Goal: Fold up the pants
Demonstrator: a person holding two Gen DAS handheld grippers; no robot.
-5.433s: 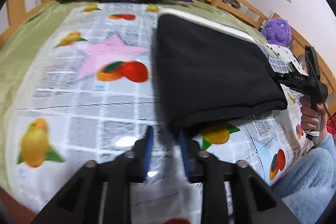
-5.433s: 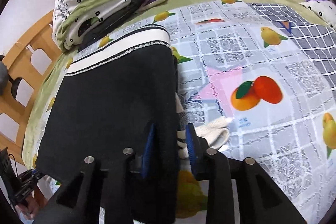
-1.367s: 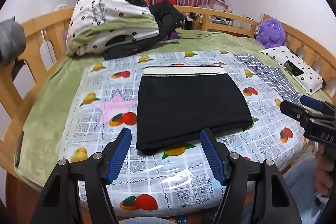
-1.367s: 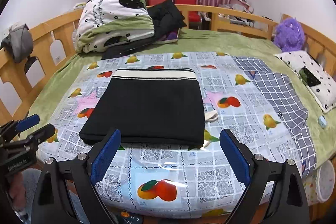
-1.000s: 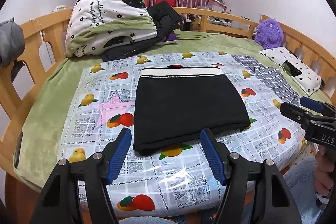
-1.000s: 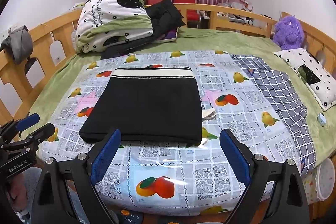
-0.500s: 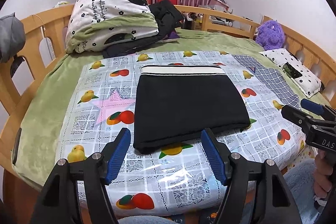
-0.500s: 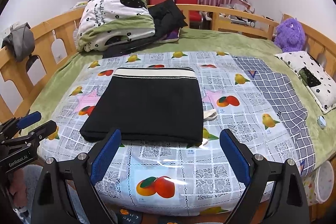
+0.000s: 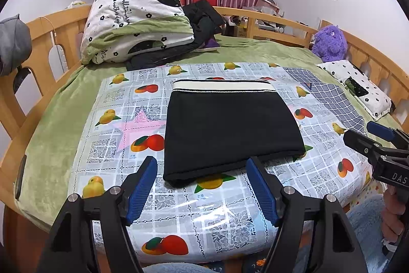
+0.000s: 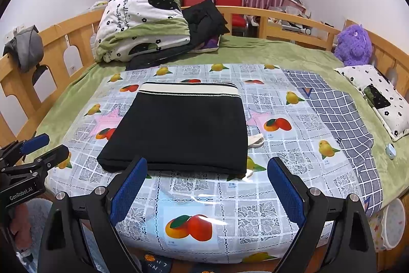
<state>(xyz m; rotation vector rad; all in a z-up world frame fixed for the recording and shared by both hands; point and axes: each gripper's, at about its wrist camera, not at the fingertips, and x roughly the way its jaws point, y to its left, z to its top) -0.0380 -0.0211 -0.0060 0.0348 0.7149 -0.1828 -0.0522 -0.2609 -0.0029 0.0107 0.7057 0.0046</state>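
Observation:
The black pants (image 9: 227,127) lie folded into a flat rectangle on the fruit-print cloth (image 9: 107,134), cream waistband at the far edge. They also show in the right wrist view (image 10: 181,124). My left gripper (image 9: 202,170) is open and empty, held back over the near edge of the bed, short of the pants. My right gripper (image 10: 207,170) is open wide and empty, also short of the pants' near edge. A cream drawstring end (image 10: 255,140) pokes out at the pants' right side. Each gripper shows in the other's view: the right one (image 9: 368,137), the left one (image 10: 43,147).
A folded spotted quilt (image 9: 138,22) and dark clothes (image 9: 202,19) are piled at the far end of the bed. A purple plush toy (image 10: 354,45) and a spotted pillow (image 10: 378,99) lie at the right. A wooden rail (image 10: 51,42) rings the bed. A checked cloth (image 10: 340,114) lies right of the pants.
Since 5.4 s ago both grippers have let go of the pants, opened and pulled back from the bed. Over the last second they have barely moved.

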